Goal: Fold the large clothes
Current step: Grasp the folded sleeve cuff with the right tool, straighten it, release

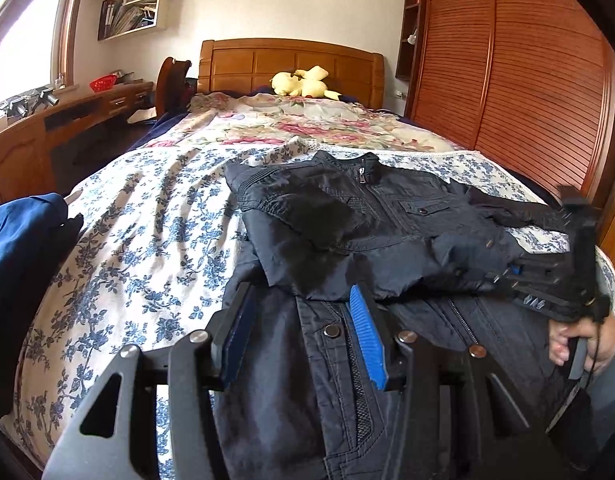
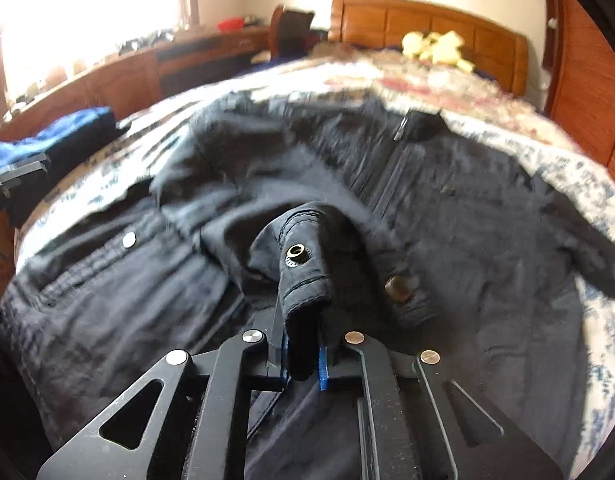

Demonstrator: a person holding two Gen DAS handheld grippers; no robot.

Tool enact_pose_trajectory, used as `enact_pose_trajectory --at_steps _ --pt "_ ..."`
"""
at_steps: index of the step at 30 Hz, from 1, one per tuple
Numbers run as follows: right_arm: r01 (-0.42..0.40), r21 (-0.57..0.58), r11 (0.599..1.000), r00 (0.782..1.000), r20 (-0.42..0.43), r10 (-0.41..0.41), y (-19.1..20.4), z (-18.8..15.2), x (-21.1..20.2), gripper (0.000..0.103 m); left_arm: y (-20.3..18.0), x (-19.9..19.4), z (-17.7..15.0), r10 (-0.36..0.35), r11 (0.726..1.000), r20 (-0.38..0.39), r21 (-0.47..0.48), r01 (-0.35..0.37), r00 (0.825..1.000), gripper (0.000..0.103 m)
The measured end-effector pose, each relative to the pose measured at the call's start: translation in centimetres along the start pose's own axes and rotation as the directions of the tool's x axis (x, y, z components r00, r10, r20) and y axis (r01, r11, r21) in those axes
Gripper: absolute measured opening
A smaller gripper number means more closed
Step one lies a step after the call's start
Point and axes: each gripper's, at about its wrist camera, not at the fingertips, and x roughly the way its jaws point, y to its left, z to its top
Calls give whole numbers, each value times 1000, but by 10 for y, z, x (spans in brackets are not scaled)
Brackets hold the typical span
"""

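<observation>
A dark navy jacket (image 1: pixel 387 216) (image 2: pixel 387 160) lies spread on the bed, collar toward the headboard, with one sleeve folded over its chest. My left gripper (image 1: pixel 299 292) stands over the jacket's lower front. Its jaws are apart and the snap placket lies flat between them, with no pad pressing on it. My right gripper (image 2: pixel 301 332) is shut on a cuff tab (image 2: pixel 303 264) that has a brass snap, and holds it raised off the jacket. In the left wrist view the right gripper (image 1: pixel 495 278) reaches in from the right, held by a hand (image 1: pixel 579 340).
A blue-flowered bedspread (image 1: pixel 147 240) covers the bed. A blue garment (image 1: pixel 23 232) (image 2: pixel 67 128) lies at its left edge. A yellow plush toy (image 1: pixel 303 82) sits by the wooden headboard (image 1: pixel 287 60). Louvred wardrobe doors (image 1: pixel 527 80) line the right; a desk (image 1: pixel 67 120) runs along the left.
</observation>
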Motion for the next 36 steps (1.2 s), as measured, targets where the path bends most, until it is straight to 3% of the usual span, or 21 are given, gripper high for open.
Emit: enact_pose_trajectory --at_steps 5,9,13,19,22,24,27,32,36 --pt "41 -3 999 990 135 -40 -5 10 -63 6 -7 -1 0 -9 1000 7 17 8 1000 48" --pt "110 -33 993 981 166 -103 -10 0 -99 6 -13 -2 1 -9 1000 17 26 9 1000 48" --pt "119 -24 993 986 121 -116 -18 -21 -118 6 -17 -5 4 -13 1000 34 26 12 999 48" --pt "145 -37 989 989 26 -144 -13 -53 -108 6 -26 -4 9 -26 999 41 27 25 999 48" --pt "141 -21 990 989 -34 -141 -14 -66 -100 13 -32 -2 11 -37 999 42 32 36 998 48" --pt "147 -24 989 987 -54 -149 -15 -71 -99 32 -36 -2 12 -46 998 44 38 44 998 48" --pt "133 -7 991 990 -51 -133 -19 -74 -106 48 -44 -1 13 -60 997 45 52 58 997 48" --pt "96 11 995 995 -27 -95 -26 -61 -119 49 -56 0 15 -81 994 44 73 77 996 48" --pt "109 -15 994 994 -18 -110 -25 -46 -113 49 -65 3 16 -91 993 40 82 87 995 48"
